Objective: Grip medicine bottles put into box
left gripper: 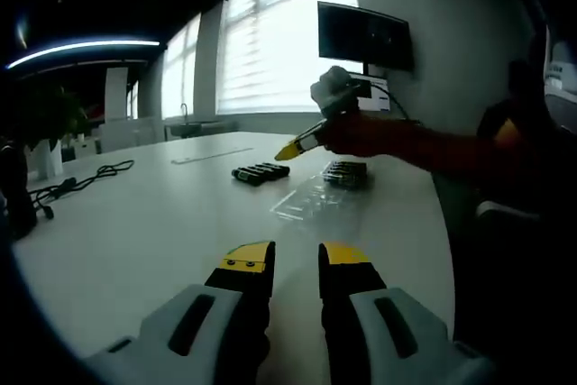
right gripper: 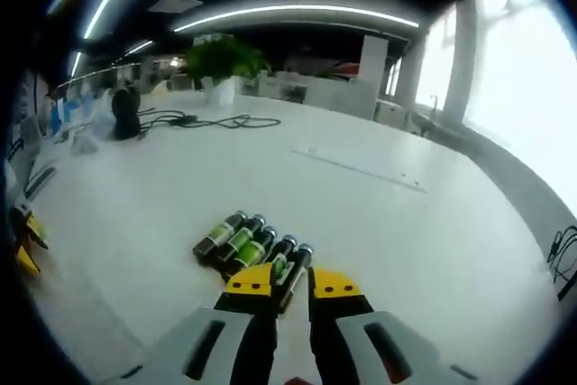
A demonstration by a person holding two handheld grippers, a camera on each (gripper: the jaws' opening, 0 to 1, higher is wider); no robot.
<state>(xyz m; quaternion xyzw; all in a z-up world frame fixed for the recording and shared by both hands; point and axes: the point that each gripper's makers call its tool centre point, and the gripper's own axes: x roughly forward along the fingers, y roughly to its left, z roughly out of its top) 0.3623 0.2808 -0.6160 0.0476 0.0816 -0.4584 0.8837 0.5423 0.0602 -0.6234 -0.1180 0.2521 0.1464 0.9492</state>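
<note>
Several dark medicine bottles with green labels [right gripper: 251, 244] lie side by side in a row on the white table [right gripper: 379, 232]. My right gripper [right gripper: 291, 282] hangs open just above the near end of the row, the rightmost bottle showing in the gap between its yellow tips. In the left gripper view the same row of bottles [left gripper: 260, 172] lies mid-table, with the right gripper [left gripper: 293, 149] slanting down over it from a hand. A clear plastic box [left gripper: 313, 198] lies beside them, and a second dark cluster of bottles [left gripper: 346, 173] sits at its far end. My left gripper [left gripper: 296, 259] is open, low over bare table.
A monitor [left gripper: 365, 35] stands against the wall behind the table. Black cables [right gripper: 207, 121], a dark object [right gripper: 126, 110] and a potted plant [right gripper: 221, 60] sit at the far side. A thin clear strip [right gripper: 361, 169] lies on the table. The left gripper's yellow tips [right gripper: 26, 245] show at the edge.
</note>
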